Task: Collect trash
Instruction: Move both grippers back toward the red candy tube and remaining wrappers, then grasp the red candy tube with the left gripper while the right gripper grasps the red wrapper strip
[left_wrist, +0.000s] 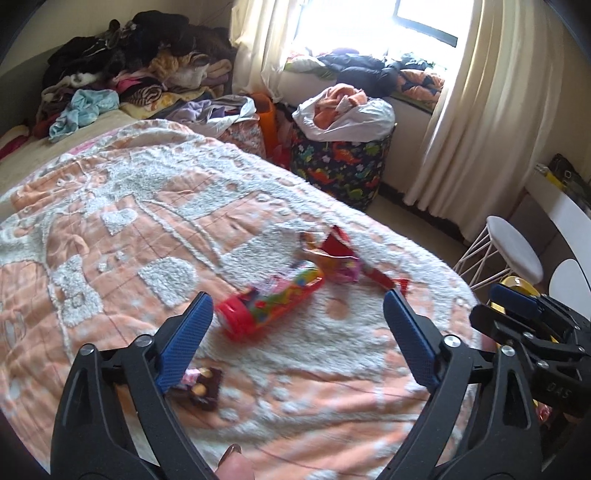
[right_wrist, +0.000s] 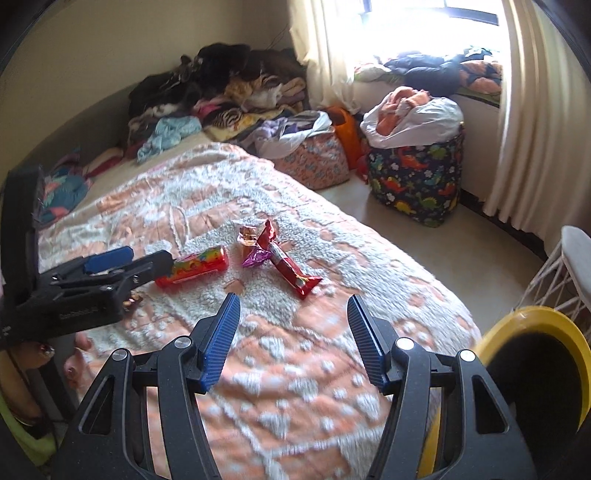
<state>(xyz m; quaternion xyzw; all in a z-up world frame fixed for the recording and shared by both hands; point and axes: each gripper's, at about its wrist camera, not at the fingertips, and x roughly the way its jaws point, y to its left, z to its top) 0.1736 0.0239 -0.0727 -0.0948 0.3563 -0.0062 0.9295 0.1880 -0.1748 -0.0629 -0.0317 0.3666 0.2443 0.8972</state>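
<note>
Left wrist view: the left gripper (left_wrist: 297, 314) hangs over the orange-and-white bedspread (left_wrist: 110, 229), jaws spread wide and nothing between them.
Nearest trash: a red snack tube (left_wrist: 271, 301) lies on its side just ahead of the blue pads, not touched.
Further trash: a crumpled red wrapper (left_wrist: 338, 245) and a pink foil scrap (left_wrist: 345, 273) sit just past the tube; a dark chocolate wrapper (left_wrist: 203, 384) lies low, beside the left finger.
Right edge: the right gripper (left_wrist: 517, 299) shows from the side, with yellow behind it.

Right wrist view: the right gripper (right_wrist: 293, 306) is half spread and empty, aimed at bare bedspread (right_wrist: 280, 387) short of the trash.
Trash from here: the snack tube (right_wrist: 194, 267) lies beside the left gripper (right_wrist: 140, 260); the long red wrapper (right_wrist: 286, 264) and foil scrap (right_wrist: 253, 256) are close behind it, and a gold wrapper (right_wrist: 247, 234) beyond.
Bin: a yellow-rimmed bin (right_wrist: 532, 369) stands off the bed's corner, at the lower right.

Risk, tube: it is round and lies on soft fleece, so I'd expect it to roll or squirt out if the pads close off-centre.
Risk, wrappers: thin foil may slip from a shallow pinch, or the pads may snag the fleece.
Risk, crowding: both grippers are near the same small heap and could knock together.
</note>
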